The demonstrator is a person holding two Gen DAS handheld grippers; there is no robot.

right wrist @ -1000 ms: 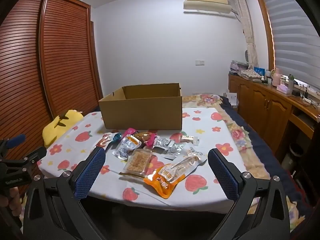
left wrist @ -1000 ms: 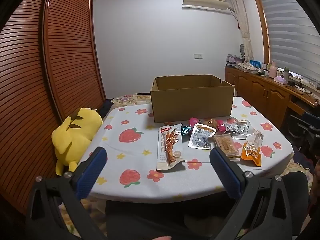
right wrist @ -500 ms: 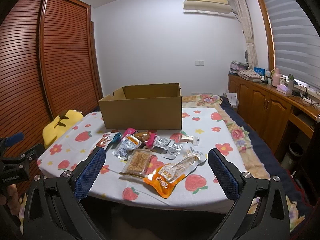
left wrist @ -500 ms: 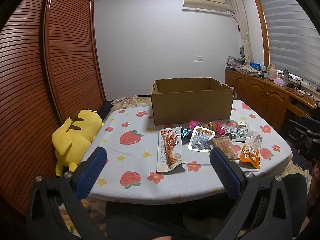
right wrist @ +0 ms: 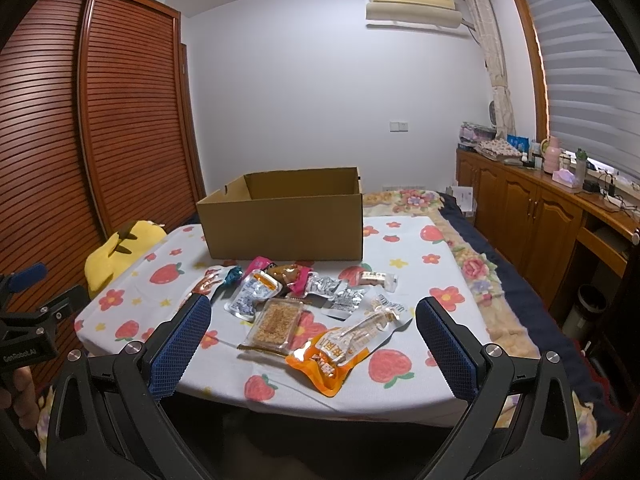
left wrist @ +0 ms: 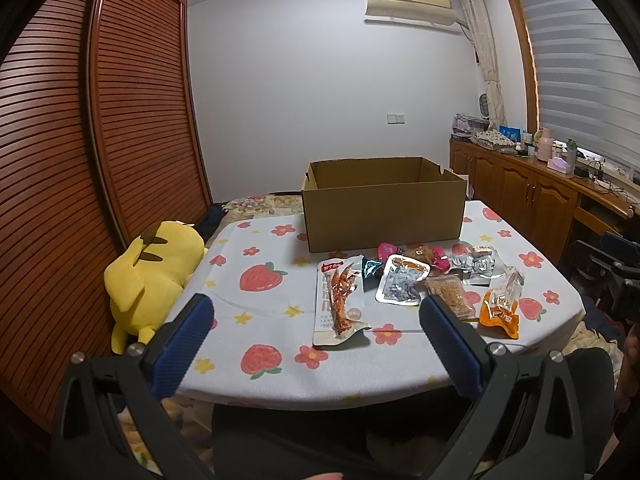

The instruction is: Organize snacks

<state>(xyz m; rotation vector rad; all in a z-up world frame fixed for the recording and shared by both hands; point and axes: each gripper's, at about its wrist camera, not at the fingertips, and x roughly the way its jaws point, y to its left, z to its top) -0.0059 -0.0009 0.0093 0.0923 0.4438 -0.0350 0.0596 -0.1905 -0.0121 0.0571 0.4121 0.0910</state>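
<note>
Barely anything differs from a second ago. The left gripper [left wrist: 316,330] hangs short of the near edge of the table [left wrist: 264,320] with its blue pads spread wide and nothing between them, and its view has only crept a touch closer and lower. The right gripper [right wrist: 312,332] is equally wide and empty, level with the near edge, its view unchanged. No snack has shifted.

All the packets sit in a loose cluster between the near edge and the front wall of the open cardboard box [left wrist: 382,216], which stands toward the far edge. The long chicken-feet packet [left wrist: 340,300] lies leftmost, then the silver tray pack [left wrist: 400,284], the clear crumb-bar packet [right wrist: 276,326], foil pouches [right wrist: 340,296] and the orange-ended packet [right wrist: 344,350] nearest the right gripper. The box's floor is hidden, so I cannot tell whether it holds anything.

Sorting looks not yet begun: both grippers seem to be lining up a first pick, the left likely toward the chicken-feet packet.
</note>
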